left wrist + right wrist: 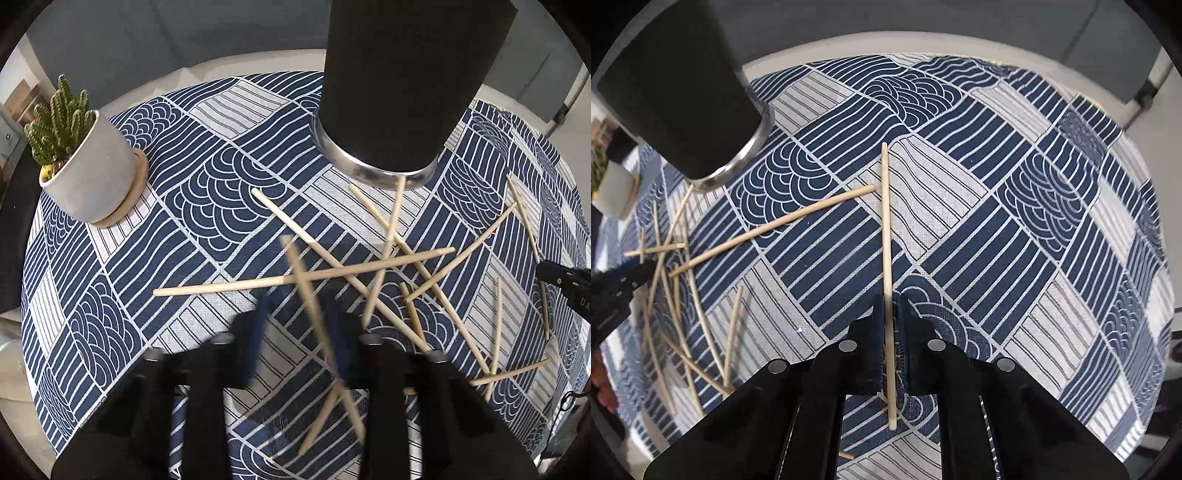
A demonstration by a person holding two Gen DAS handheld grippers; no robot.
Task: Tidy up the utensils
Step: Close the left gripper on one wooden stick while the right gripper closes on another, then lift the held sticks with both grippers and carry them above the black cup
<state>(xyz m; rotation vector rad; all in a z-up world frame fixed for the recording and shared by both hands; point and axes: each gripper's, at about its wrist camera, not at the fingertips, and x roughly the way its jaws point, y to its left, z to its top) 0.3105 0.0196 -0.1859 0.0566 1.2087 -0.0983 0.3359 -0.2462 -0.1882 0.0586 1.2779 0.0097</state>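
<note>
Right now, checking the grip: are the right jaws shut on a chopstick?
Shut: the right gripper pinches one chopstick between its pads.

Both views are taken from gripper-mounted fisheyes, angled steeply down at the blue-and-white patterned tablecloth (207, 206), close above it. In the left wrist view the black cylindrical holder with a steel base ring (406, 92) is seen top centre, near; the scattered pale wooden sticks (303, 277) sit mid-frame, and the white potted cactus (85, 162) is at far left. In the right wrist view the same holder (679, 96) is pushed to the upper left and the stick pile (676, 295) to the left edge, so that camera is placed further right. Shared area: holder, pile, cactus pot (613, 192). Each view catches the other gripper at its edge.
</note>
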